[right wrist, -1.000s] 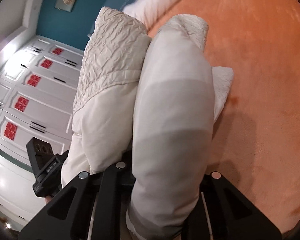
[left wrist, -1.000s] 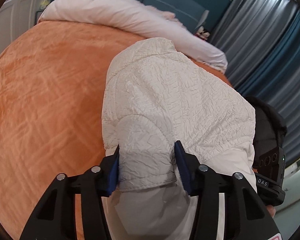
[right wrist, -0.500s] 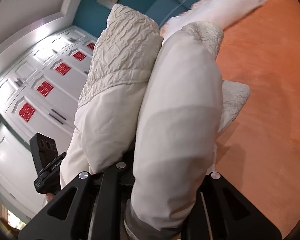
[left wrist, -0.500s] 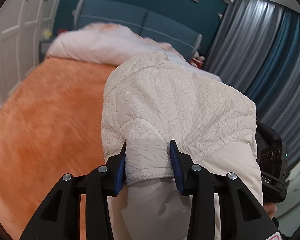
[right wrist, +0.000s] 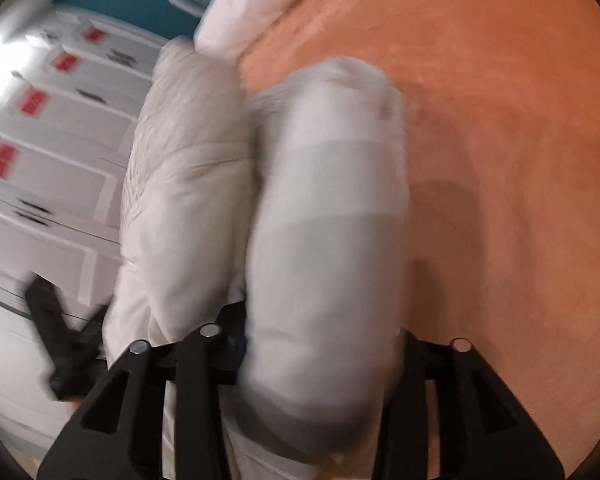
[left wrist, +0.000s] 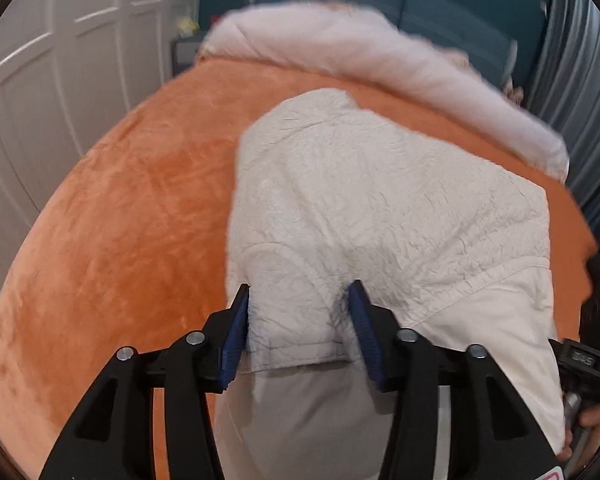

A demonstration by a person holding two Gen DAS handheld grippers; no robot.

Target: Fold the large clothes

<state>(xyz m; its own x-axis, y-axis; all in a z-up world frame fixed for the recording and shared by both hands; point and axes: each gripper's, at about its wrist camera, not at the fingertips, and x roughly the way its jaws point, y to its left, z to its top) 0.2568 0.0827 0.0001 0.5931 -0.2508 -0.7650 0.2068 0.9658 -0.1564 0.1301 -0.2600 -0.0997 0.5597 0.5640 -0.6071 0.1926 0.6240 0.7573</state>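
A bulky cream padded jacket [left wrist: 372,208] with a crinkled upper part and smooth lower part hangs over the orange bed [left wrist: 120,220]. My left gripper [left wrist: 300,304] is shut on a thick fold of its crinkled fabric between the blue pads. In the right wrist view my right gripper [right wrist: 320,344] is shut on another thick fold of the jacket [right wrist: 324,220], which bulges up and hides the fingertips. The left gripper [right wrist: 60,344] shows blurred at the lower left there. The right gripper [left wrist: 584,364] shows at the left view's right edge.
A pale pink duvet [left wrist: 380,60] lies rolled across the head of the bed, and shows in the right wrist view [right wrist: 260,4]. White wardrobe doors [left wrist: 60,80] stand left of the bed. Grey-blue curtains [left wrist: 580,60] hang at the right. The orange bedspread [right wrist: 500,160] stretches to the right.
Both grippers have swung with the jacket: it rose half a second ago and now tilts back down towards the bed. The views are blurred by motion. Both grips hold.
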